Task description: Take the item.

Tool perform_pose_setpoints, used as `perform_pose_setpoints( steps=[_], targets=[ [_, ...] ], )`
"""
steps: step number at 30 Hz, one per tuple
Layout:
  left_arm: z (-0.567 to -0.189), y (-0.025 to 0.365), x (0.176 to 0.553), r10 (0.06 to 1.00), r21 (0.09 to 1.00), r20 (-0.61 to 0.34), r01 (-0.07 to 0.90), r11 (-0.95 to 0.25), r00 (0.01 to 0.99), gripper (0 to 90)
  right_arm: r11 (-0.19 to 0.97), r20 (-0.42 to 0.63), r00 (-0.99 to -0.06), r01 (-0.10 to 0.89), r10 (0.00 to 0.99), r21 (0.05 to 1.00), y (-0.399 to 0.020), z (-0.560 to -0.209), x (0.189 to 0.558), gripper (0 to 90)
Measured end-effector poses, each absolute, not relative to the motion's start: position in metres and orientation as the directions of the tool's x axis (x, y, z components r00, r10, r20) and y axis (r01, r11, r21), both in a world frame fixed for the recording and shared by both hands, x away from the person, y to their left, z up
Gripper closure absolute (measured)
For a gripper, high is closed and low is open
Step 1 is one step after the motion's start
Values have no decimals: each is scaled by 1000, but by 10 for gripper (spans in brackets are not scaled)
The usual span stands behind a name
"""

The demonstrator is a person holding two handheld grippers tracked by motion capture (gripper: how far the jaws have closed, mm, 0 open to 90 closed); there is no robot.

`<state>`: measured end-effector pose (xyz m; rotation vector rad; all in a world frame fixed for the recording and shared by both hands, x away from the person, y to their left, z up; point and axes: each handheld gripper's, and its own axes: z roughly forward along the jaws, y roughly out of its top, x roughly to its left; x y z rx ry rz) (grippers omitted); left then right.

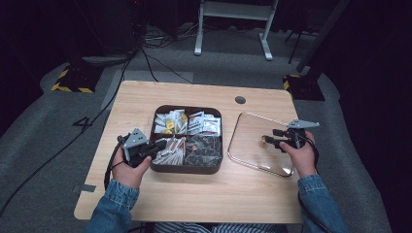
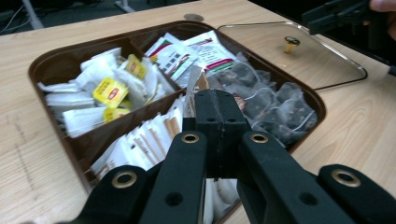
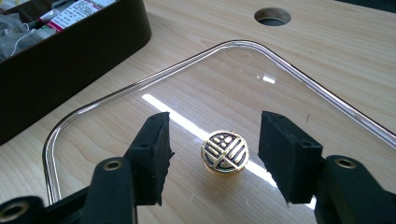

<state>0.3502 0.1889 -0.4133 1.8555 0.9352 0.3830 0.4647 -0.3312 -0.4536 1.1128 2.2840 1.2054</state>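
A brown four-compartment tray (image 1: pixel 187 169) sits mid-table, holding yellow-tagged tea bags (image 2: pixel 109 91), printed sachets (image 2: pixel 196 51), dark mesh tea bags (image 2: pixel 266 102) and white stick packets (image 2: pixel 144 140). My left gripper (image 1: pixel 156 145) is shut with nothing between its jaws, its tip (image 2: pixel 219 107) hovering over the tray's near-left compartment. To the right of the tray, a clear lid (image 1: pixel 252 131) lies flat on the table with a gold knob (image 3: pixel 225 151) at its middle. My right gripper (image 3: pixel 217 140) is open, its jaws standing either side of the knob without touching it.
A round cable hole (image 1: pixel 240 100) sits in the wooden table (image 1: pixel 194 194) behind the lid. The tray's dark wall (image 3: pixel 70 56) stands close to the lid's left edge. Cables and a white desk frame (image 1: pixel 233 24) lie on the grey floor beyond.
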Motion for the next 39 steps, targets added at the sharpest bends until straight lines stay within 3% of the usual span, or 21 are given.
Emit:
perform_pose_setpoints(
  steps=[24,39],
  targets=[
    [-402,138,327,592,880,-94,344,-327,801,900,337,67,-645,482,761,809,-331,-452,464,443],
    [-424,105,320,464,858,-144,344,-382,874,900,335,77,-650,485,756,808,-329,-454,465,441]
  ],
)
